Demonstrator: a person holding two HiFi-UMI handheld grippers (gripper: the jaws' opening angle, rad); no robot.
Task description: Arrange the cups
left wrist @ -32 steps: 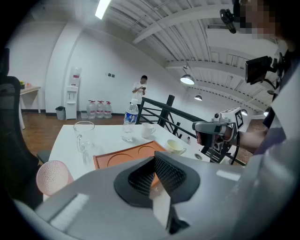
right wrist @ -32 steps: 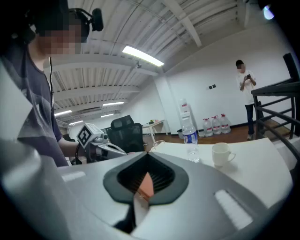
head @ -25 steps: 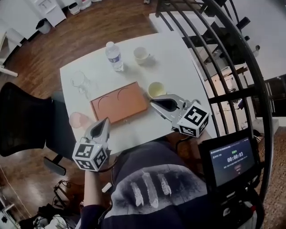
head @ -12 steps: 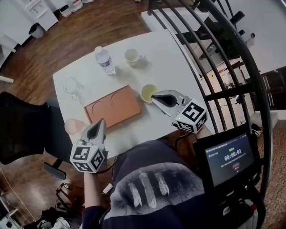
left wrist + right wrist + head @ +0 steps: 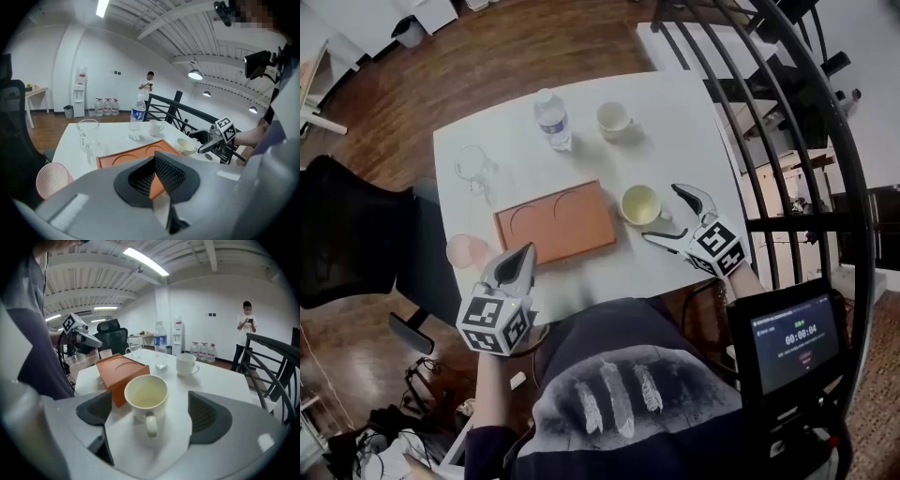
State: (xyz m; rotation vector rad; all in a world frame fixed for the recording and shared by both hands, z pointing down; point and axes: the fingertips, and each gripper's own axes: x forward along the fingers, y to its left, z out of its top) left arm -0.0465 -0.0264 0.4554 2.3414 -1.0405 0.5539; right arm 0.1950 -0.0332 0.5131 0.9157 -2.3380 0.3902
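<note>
Cup (image 5: 146,393) between right gripper (image 5: 150,412) jaws, untouched

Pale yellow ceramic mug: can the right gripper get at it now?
Probably yes. The right gripper's jaws have just been opening and stand wide; the pale yellow ceramic mug sits untouched in their gap, handle towards the gripper. The flat orange tray stands outside the jaws.

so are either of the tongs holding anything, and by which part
Nothing is held. The right tongs have just been opening, the yellow cup between them untouched; the left tongs are shut, empty.
</note>
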